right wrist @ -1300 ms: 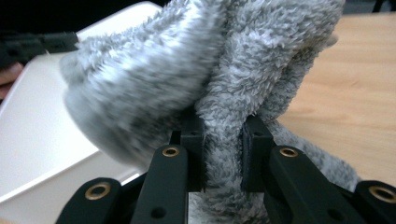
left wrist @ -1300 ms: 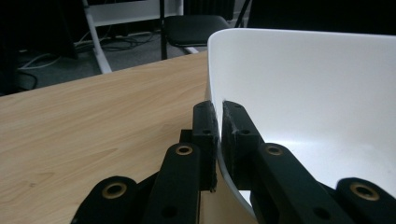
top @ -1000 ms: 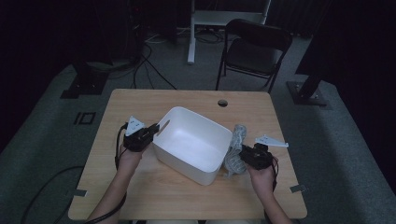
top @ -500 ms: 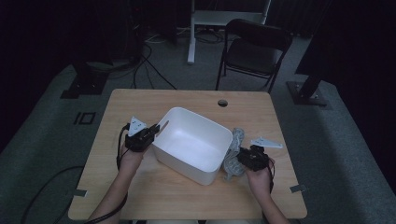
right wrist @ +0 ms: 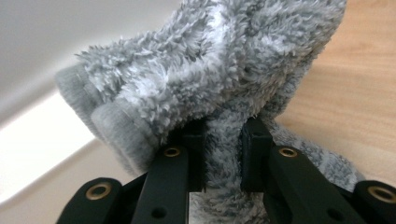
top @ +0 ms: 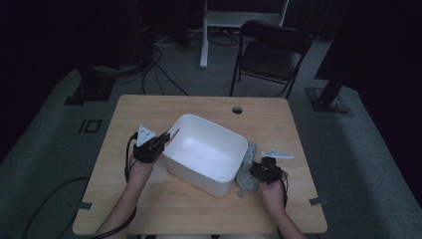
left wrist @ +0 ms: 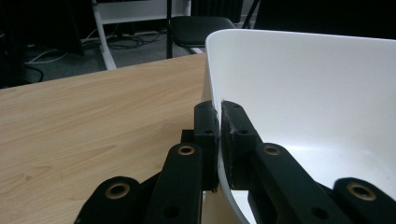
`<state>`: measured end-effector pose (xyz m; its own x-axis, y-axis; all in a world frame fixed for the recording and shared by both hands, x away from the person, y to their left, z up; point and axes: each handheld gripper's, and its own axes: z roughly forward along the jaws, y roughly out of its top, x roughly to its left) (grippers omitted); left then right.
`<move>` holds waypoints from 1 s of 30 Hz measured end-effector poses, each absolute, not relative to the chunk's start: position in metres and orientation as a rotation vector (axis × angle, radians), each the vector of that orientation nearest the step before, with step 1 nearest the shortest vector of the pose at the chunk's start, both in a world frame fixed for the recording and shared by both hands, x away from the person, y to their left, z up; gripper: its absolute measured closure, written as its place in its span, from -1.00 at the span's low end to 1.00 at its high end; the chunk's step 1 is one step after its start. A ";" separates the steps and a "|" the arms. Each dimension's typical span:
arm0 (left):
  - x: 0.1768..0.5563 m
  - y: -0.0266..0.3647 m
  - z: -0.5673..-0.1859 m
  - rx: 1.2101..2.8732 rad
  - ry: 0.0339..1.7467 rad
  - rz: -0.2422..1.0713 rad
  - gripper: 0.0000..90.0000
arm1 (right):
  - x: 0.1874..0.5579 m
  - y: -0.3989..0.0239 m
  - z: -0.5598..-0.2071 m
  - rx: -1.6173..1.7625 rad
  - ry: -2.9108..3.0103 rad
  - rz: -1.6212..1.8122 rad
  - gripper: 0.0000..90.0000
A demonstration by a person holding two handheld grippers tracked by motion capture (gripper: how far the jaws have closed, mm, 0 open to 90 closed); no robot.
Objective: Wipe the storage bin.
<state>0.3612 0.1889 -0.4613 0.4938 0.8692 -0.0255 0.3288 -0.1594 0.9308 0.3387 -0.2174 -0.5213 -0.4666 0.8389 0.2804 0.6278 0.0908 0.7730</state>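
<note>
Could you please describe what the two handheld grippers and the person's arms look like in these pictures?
Both are black. The left gripper carries a pale grey three-cornered plate on top, and a black cable loops from it. The right gripper has a similar plate beside it. Up close, the jaws are black linked bars with brass-coloured rivets and flat black pads. The forearms are bare, without sleeves.

I see a fluffy grey sock [right wrist: 219, 79] bunched on the bench [top: 149, 209], touching the empty white tub [top: 206, 149].

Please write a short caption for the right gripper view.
Right tool shut on a fluffy grey sock beside the white tub.
</note>
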 end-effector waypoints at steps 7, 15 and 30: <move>0.360 0.189 -0.462 1.718 1.024 0.686 0.89 | 0.347 -0.216 -0.536 1.516 2.180 1.262 0.69; 0.359 0.189 -0.463 1.711 1.017 0.685 0.88 | 0.337 -0.227 -0.518 1.483 2.142 1.322 0.69; 0.359 0.190 -0.463 1.695 1.028 0.676 0.88 | 0.289 -0.242 -0.446 1.280 1.997 1.576 0.68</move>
